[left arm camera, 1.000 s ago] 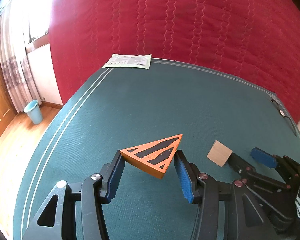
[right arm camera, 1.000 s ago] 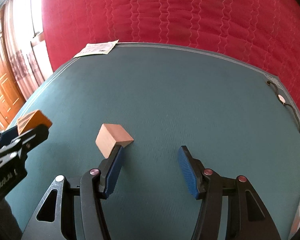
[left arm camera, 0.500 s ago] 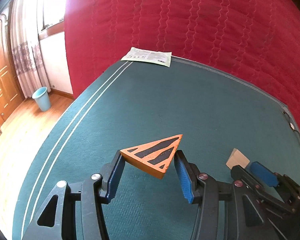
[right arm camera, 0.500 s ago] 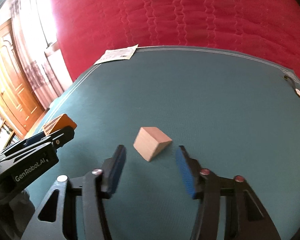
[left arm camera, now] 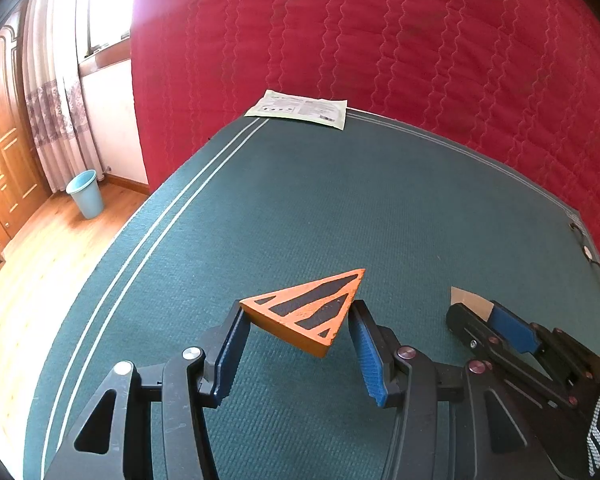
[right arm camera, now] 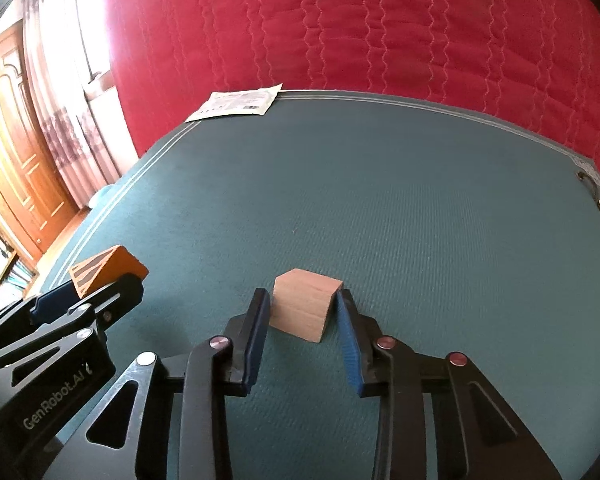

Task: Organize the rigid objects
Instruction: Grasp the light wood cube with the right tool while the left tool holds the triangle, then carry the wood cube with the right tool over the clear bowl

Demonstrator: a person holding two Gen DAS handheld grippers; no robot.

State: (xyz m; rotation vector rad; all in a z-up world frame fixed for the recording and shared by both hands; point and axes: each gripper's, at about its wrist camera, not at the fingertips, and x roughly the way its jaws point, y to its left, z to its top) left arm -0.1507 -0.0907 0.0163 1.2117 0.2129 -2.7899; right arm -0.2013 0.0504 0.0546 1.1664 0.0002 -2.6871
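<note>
An orange wedge with black stripes (left arm camera: 306, 312) hangs above the green table cloth (left arm camera: 340, 200), and my left gripper (left arm camera: 299, 314) is shut on it. From the right wrist view the same wedge (right arm camera: 108, 268) sticks out of the left gripper (right arm camera: 96, 292) at the left edge. A plain wooden block (right arm camera: 300, 312) rests on the cloth between the fingers of my right gripper (right arm camera: 303, 300). Its jaws are closing, and both pads meet the block's sides. In the left wrist view only a corner of the block (left arm camera: 470, 300) shows past the right gripper (left arm camera: 484, 316).
A flat paper packet (left arm camera: 300, 109) lies at the table's far left corner. A cord with a small tag (left arm camera: 592, 256) lies at the right edge. A red quilted cover (left arm camera: 380, 40) rises behind. A blue bin (left arm camera: 85, 194) stands on the wooden floor to the left.
The right gripper shifted sideways until the wooden block stood between its fingers, and its jaws narrowed onto it. The left gripper kept hold of the wedge.
</note>
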